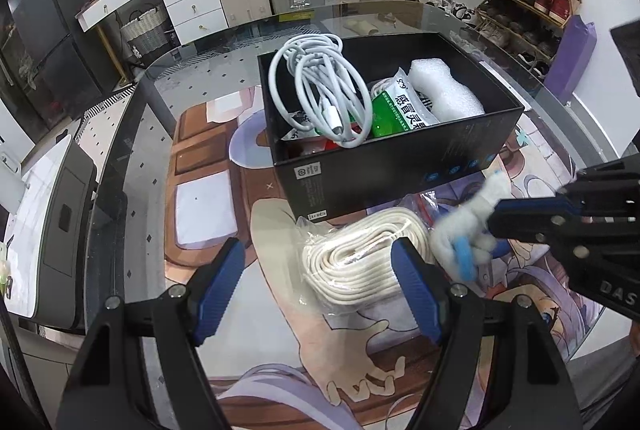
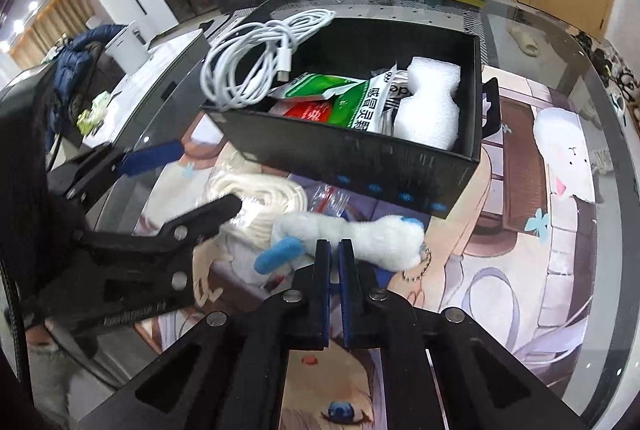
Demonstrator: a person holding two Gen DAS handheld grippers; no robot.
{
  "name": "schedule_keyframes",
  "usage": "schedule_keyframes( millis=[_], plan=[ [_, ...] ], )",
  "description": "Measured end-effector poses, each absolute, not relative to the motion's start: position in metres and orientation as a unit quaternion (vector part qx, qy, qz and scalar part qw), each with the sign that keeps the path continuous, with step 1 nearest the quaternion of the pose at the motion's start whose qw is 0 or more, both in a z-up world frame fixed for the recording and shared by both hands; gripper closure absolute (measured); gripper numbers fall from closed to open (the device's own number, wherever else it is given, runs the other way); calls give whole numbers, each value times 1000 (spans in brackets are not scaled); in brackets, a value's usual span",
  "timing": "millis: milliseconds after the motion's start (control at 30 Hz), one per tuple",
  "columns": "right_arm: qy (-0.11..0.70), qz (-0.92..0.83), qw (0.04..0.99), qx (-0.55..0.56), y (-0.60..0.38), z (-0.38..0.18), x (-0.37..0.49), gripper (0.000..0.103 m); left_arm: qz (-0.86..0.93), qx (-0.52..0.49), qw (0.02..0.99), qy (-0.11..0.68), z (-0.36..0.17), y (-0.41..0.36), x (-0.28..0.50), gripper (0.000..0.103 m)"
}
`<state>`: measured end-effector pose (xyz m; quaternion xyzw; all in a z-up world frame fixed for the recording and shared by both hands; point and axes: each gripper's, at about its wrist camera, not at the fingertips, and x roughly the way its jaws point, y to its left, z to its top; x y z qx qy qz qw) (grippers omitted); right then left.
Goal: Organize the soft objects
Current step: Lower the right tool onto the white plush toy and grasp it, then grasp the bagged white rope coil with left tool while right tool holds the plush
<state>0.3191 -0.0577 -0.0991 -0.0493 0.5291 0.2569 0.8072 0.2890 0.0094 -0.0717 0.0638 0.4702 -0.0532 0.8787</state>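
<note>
Between right gripper (image 2: pixel 334 254) pads: fuzzy plush toy (image 2: pixel 360 232)

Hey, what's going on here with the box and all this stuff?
A person with a claw in each hand is tidying soft things into a black box, which already holds a white cable, packets and foam. The right claw is shut on a white plush toy near the box. The left claw is open over a bagged rope coil.
</note>
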Motion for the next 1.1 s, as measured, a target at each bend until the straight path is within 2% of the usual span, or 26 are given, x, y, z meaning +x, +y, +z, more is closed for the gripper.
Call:
schedule_keyframes(
  millis=[233,400,467,533,600,633,667,733,767,933,1100],
  plan=[
    [526,270,804,-62,-78,-88,301,98,-54,68,877,473,-73,7,289,27],
    [542,252,800,-54,-86,-100,307,98,-58,72,880,467,-71,2,288,27],
    [553,233,798,-52,-90,-107,313,92,-59,81,878,469,-74,-2,288,27],
    [561,224,796,-47,-93,-111,319,81,-52,95,875,471,-78,-7,289,27],
    [566,229,791,-27,-97,-113,323,80,-51,110,871,475,-83,-10,289,27],
    [568,232,790,-7,-101,-112,324,75,-50,114,870,476,-84,-12,289,27],
    [568,232,790,8,-103,-112,325,69,-50,119,870,477,-86,-13,288,27],
    [564,231,792,45,-107,-110,328,37,-51,128,870,474,-85,-16,287,27],
    [564,232,791,59,-107,-110,329,33,-52,128,870,474,-83,-17,287,27],
    [576,235,780,67,-91,-119,337,30,-84,98,854,505,-90,-18,288,27],
    [576,226,785,40,-73,-127,342,32,-97,110,844,515,-96,-23,284,27]
  ],
)
